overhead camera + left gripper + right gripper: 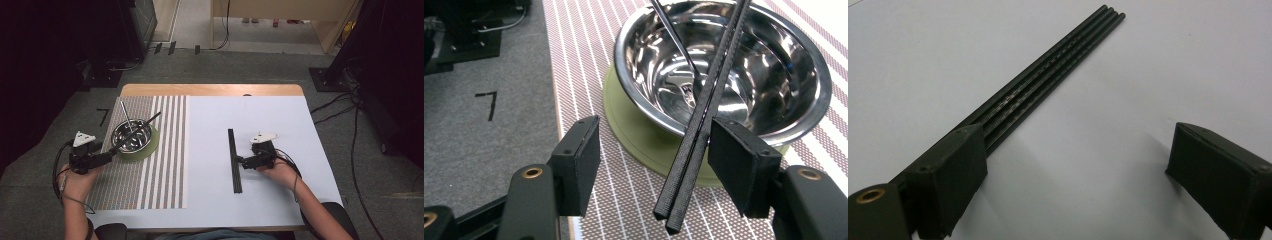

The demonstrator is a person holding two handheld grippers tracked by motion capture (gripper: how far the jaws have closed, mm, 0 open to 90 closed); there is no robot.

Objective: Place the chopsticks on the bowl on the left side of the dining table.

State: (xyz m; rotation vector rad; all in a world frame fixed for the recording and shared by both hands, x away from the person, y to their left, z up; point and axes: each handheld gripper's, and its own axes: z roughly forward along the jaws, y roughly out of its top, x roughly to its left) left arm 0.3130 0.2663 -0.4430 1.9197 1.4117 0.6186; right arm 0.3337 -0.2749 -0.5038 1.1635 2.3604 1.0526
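Two black chopsticks [696, 135] lean across the rim of the steel bowl [774, 75], which sits on a green coaster [634, 135], beside one pad of the wide-open left gripper [654, 165], unclamped. The right gripper [1075, 175] gapes beside more chopsticks [1048, 75].

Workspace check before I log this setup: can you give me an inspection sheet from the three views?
Surface: white table, striped placemat on its left part.
Job's things: steel bowl on green coaster; pair of black chopsticks and a metal utensil leaning in the bowl; black chopstick bundle flat on the table.
Clutter: nothing seen.
Grippers: left gripper open, chopstick pair against one pad; right gripper open, one jaw beside the bundle.
Cables: loose runs on the floor at right.
Surroundings: grey carpet, dark equipment at both sides.
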